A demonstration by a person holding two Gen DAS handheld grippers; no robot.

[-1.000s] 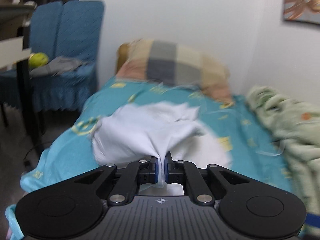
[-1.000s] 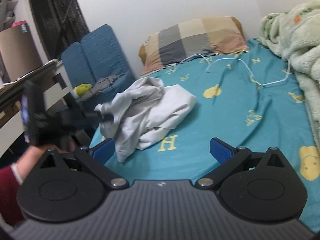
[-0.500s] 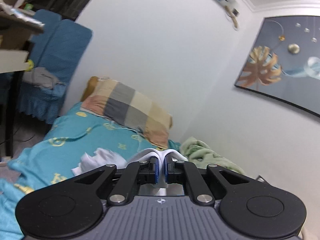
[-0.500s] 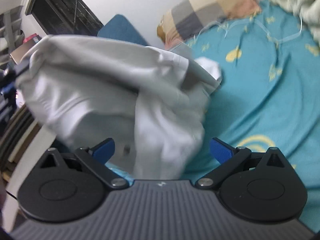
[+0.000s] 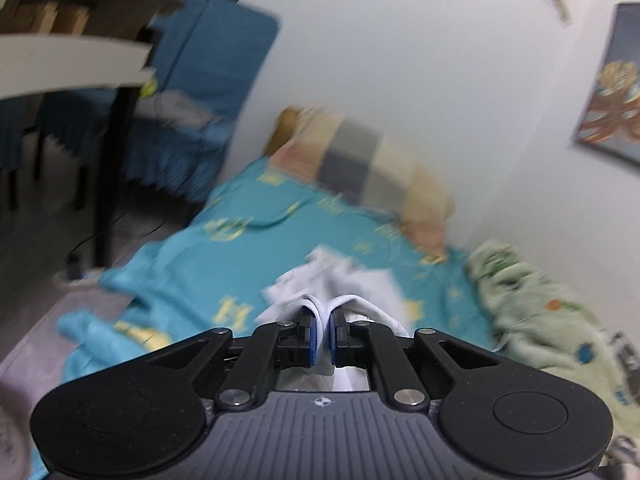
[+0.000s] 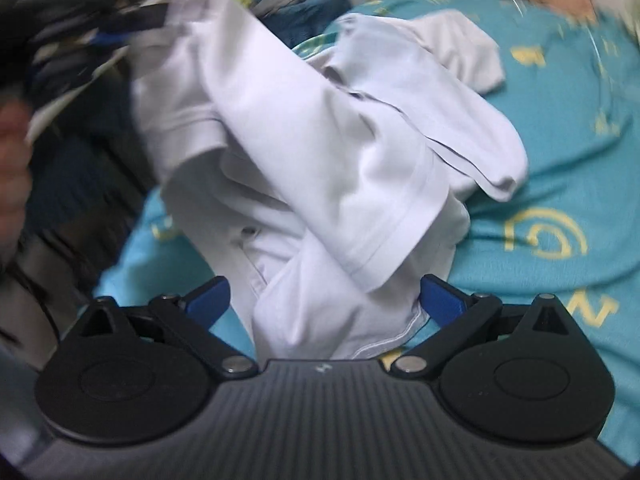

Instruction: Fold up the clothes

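- The left gripper (image 5: pixel 324 334) has its blue pads pinched tight on a fold of the white garment (image 6: pixel 320 128), lifting that end above the teal bedsheet (image 5: pixel 280 216).
- The right gripper (image 6: pixel 322 300) has its fingers spread wide, with loose cloth draping between them.
- The rest of the garment lies crumpled on the sheet.
- A checked pillow (image 5: pixel 360 160) sits by the wall, with a green blanket (image 5: pixel 540 312) alongside.

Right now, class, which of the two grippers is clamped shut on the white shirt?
The left gripper: its blue pads pinch a fold of the white shirt. The right gripper is spread wide open around the cloth.
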